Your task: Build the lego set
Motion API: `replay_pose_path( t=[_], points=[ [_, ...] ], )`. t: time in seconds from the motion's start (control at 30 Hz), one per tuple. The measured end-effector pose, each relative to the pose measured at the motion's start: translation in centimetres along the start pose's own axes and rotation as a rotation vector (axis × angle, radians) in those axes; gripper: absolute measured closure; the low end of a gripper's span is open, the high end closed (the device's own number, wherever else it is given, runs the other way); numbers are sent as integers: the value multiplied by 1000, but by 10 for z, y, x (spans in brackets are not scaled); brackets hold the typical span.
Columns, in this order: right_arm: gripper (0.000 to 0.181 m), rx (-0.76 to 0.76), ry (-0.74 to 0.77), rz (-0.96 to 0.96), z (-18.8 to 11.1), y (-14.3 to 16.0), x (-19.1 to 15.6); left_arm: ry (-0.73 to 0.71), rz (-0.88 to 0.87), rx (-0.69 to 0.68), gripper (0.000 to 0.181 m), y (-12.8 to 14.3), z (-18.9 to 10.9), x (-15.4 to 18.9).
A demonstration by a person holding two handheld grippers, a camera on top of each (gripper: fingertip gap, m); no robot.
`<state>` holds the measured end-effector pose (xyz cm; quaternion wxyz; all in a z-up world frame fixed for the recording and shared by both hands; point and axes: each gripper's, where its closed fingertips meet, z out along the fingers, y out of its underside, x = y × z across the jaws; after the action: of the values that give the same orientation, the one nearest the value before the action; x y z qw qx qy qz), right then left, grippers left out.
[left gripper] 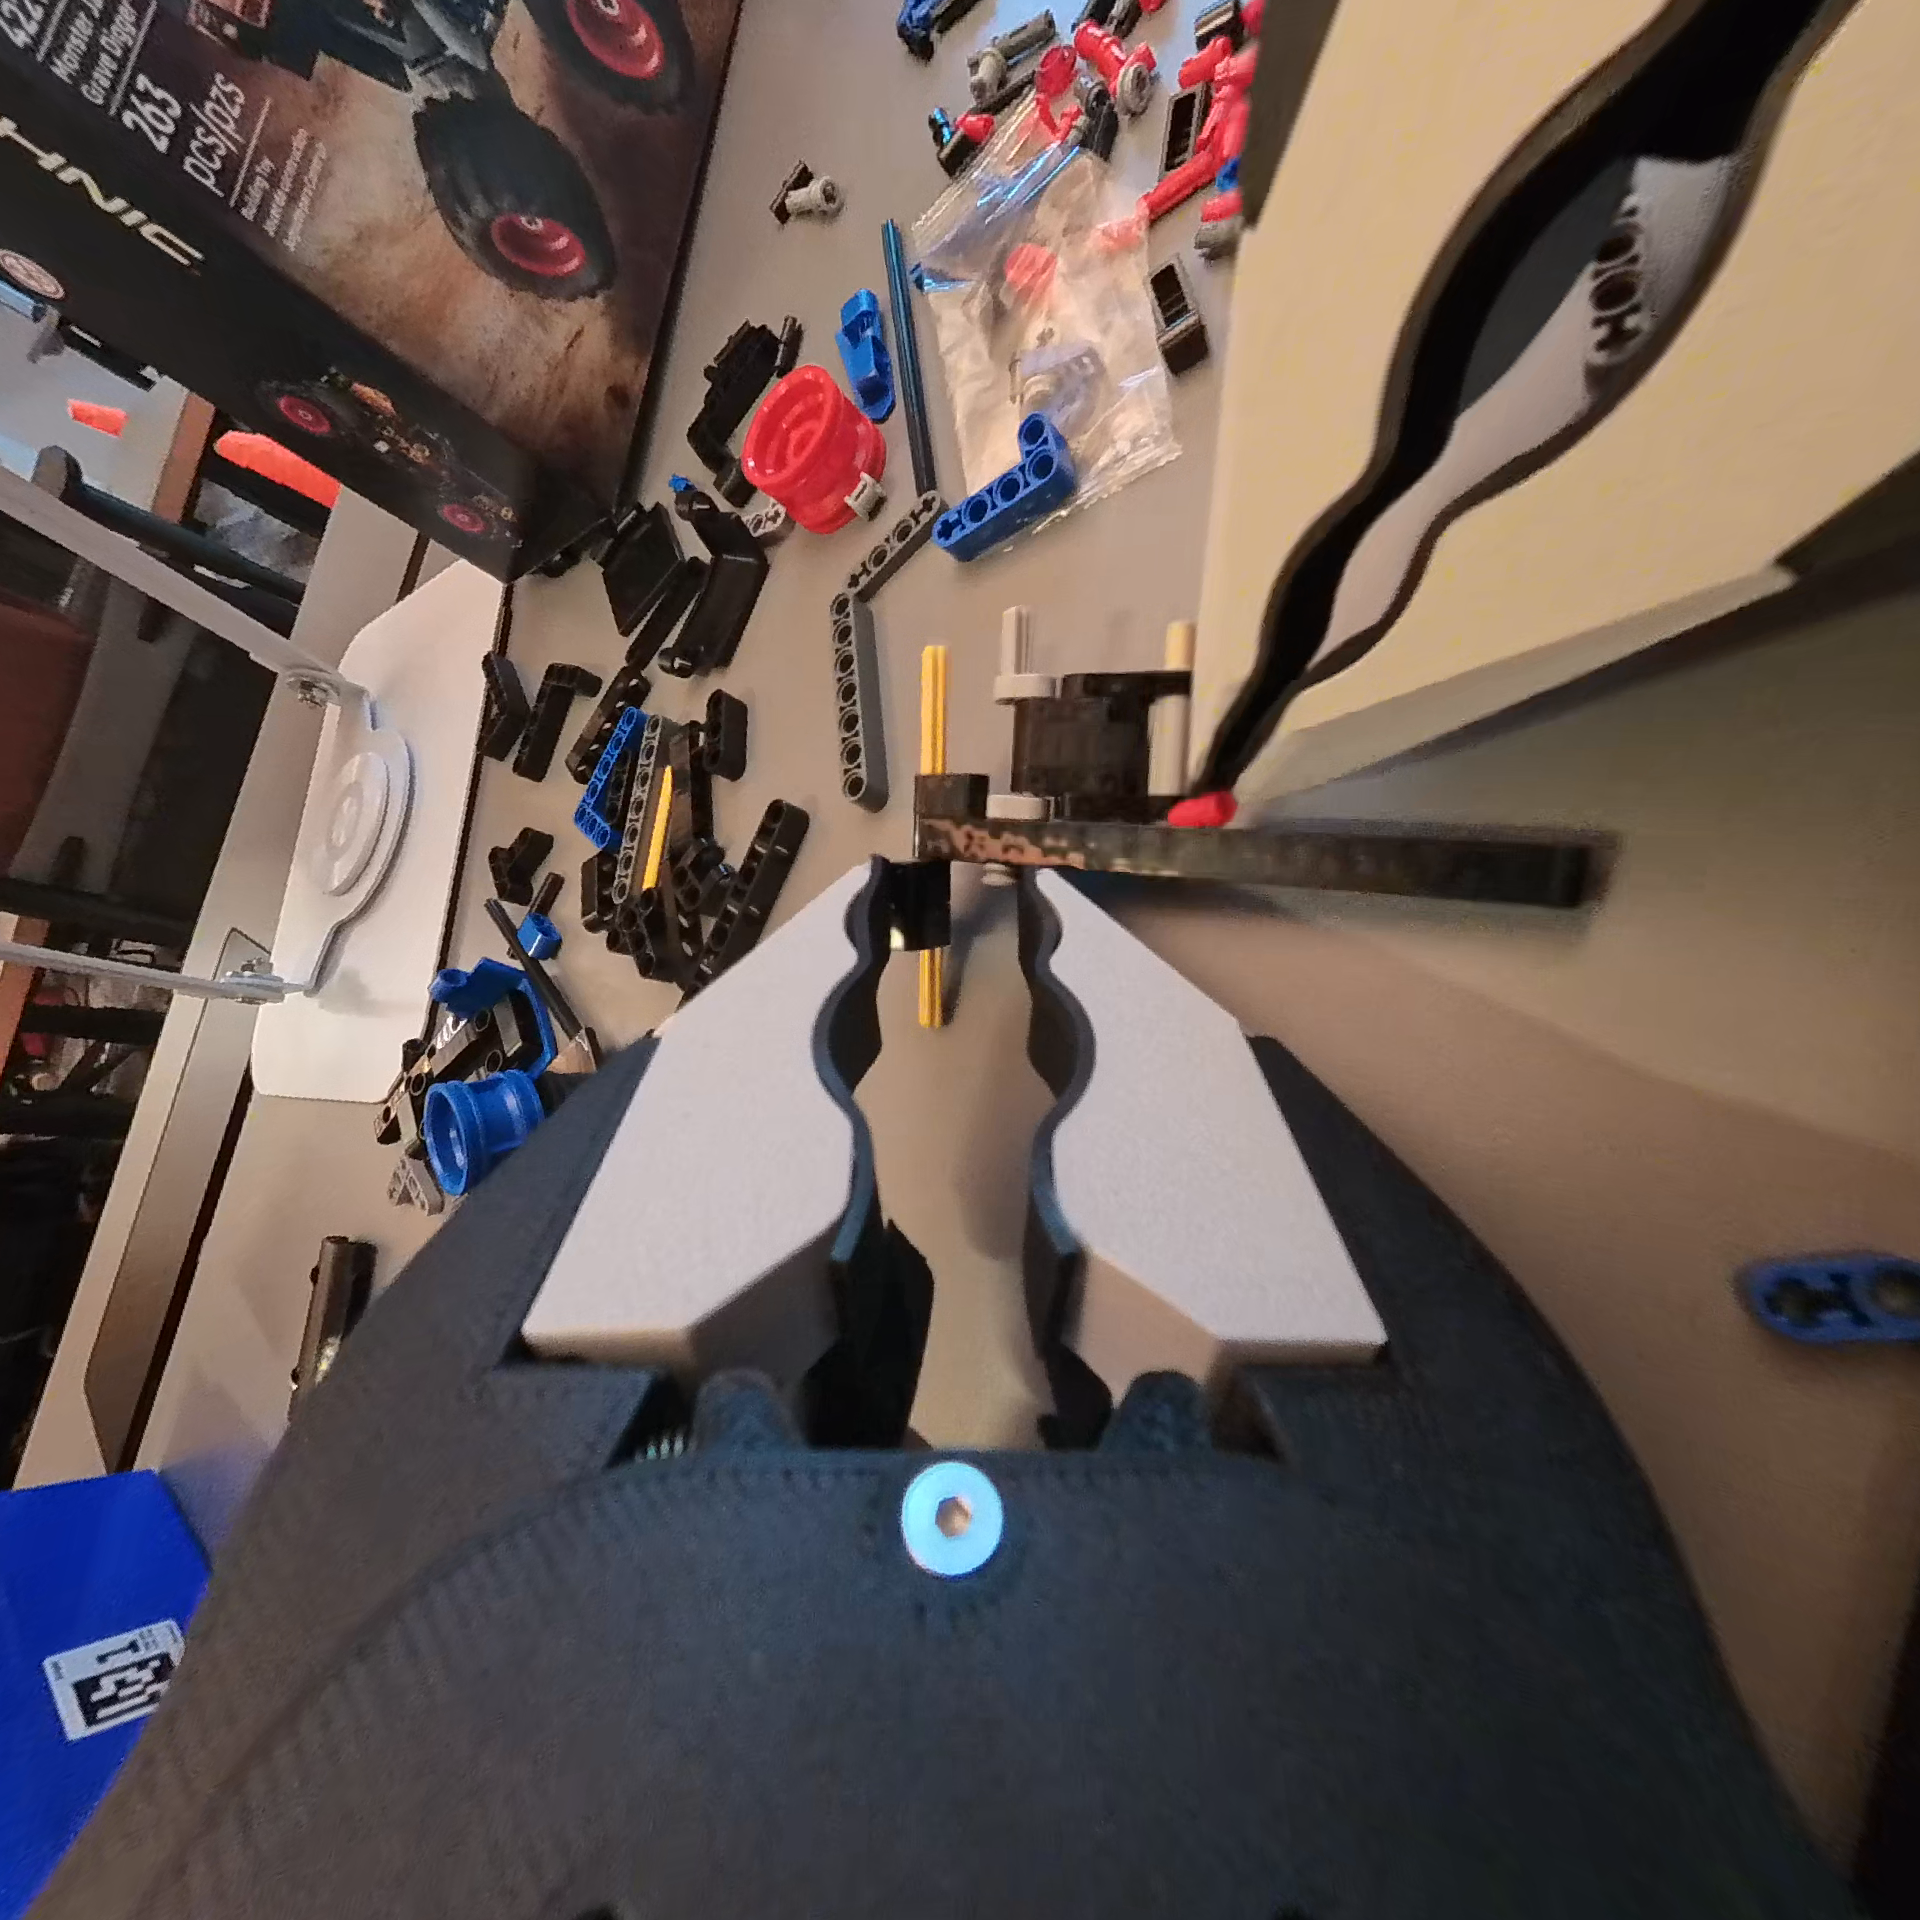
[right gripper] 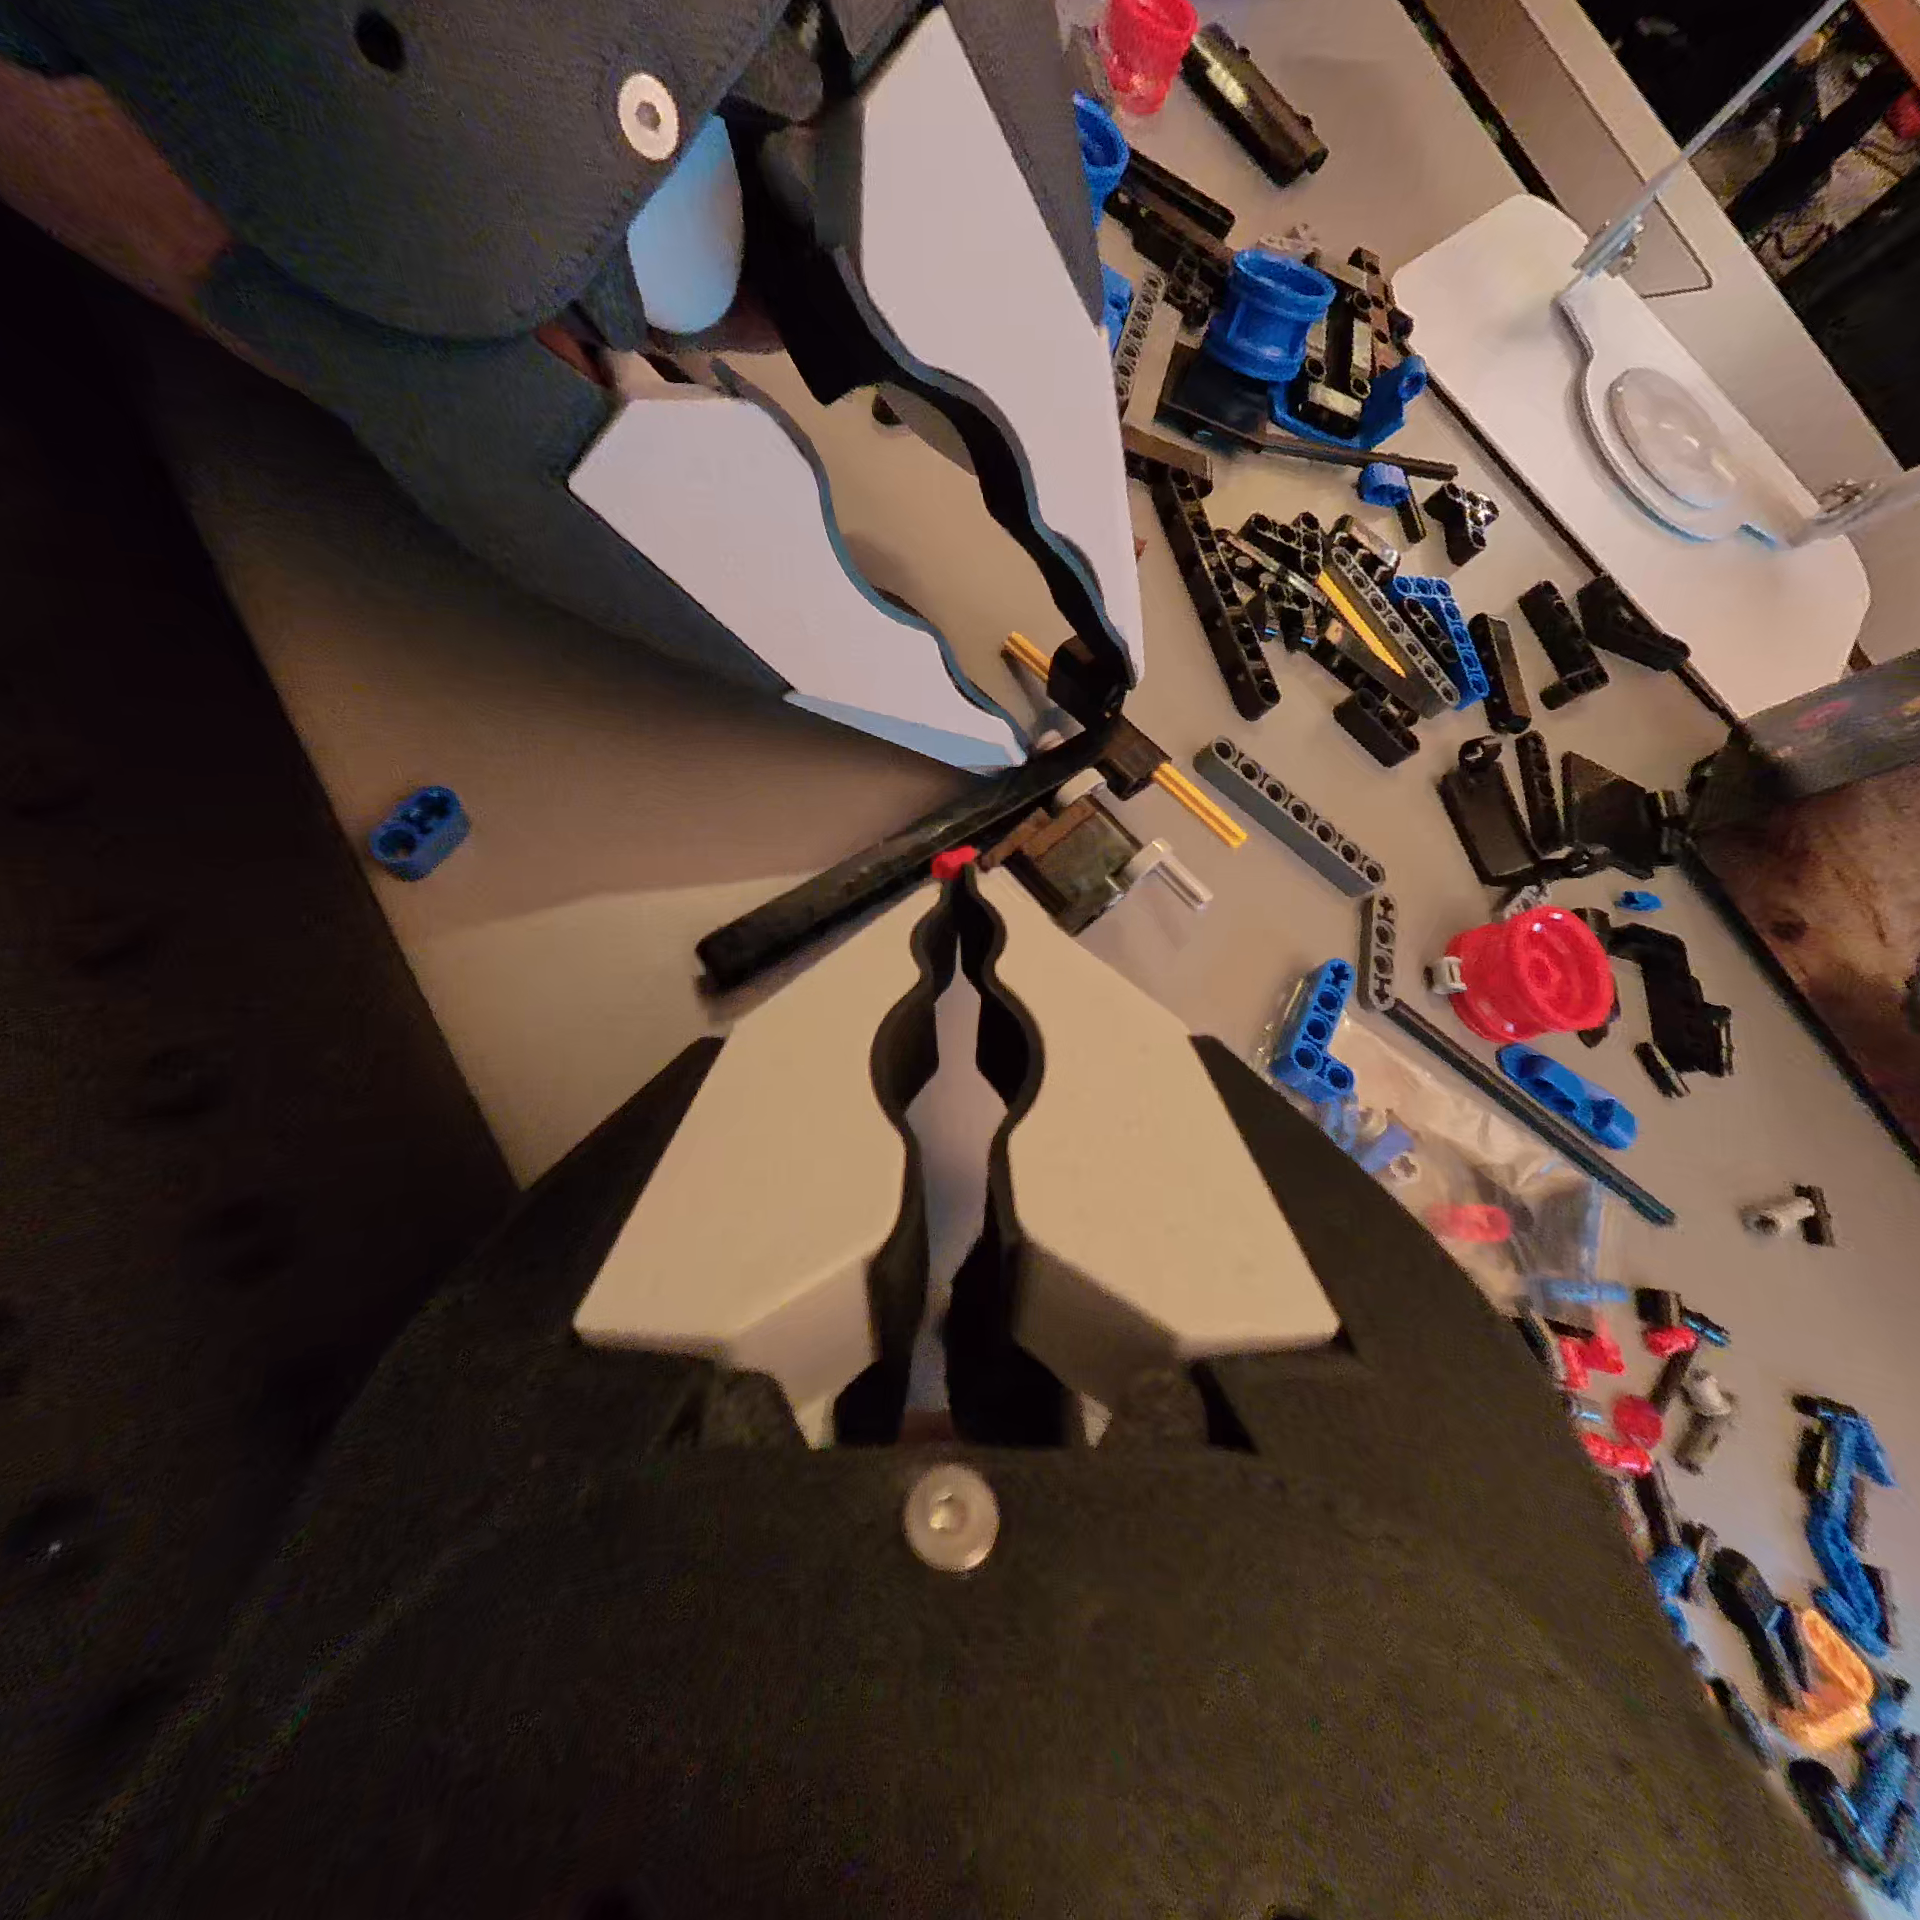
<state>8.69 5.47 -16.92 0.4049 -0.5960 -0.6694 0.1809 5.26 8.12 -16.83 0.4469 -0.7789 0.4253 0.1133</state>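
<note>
Two grippers meet over the desk (left gripper: 1039, 156): left gripper (left gripper: 951, 899) fingers clamp the black assembly (left gripper: 1081, 743); right gripper (right gripper: 961, 878) fingers pinch a red pin (right gripper: 953, 862) against its black beam (right gripper: 831, 904).

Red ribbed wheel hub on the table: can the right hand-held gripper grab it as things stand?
Probably not yet. The right hand-held gripper is shut on a small red peg at the long black beam. The red ribbed wheel hub lies uncovered off to the side, so it must release first.
</note>
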Motion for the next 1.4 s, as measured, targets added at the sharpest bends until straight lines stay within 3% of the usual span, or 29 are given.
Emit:
replay_pose_path(
  t=[0.2,0.47,0.7,0.97,1.2,1.4],
  points=[
    [181,13,-9,20,0,-1,2,7,-4,7,158,0,1,0],
    [181,65,-157,110,-4,-3,1,15,27,26,158,-1,2,0],
    [181,60,-175,81,-3,-2,-1,55,33,74,135,-6,-2,1],
    [181,34,-190,48,-3,2,-6,100,76,72,141,-4,-8,5],
    [181,43,-239,94,-8,4,-5,101,-14,103,131,-4,-21,0],
    [181,54,-273,124,-11,7,-1,83,-42,95,133,-2,-30,8]
  ],
)
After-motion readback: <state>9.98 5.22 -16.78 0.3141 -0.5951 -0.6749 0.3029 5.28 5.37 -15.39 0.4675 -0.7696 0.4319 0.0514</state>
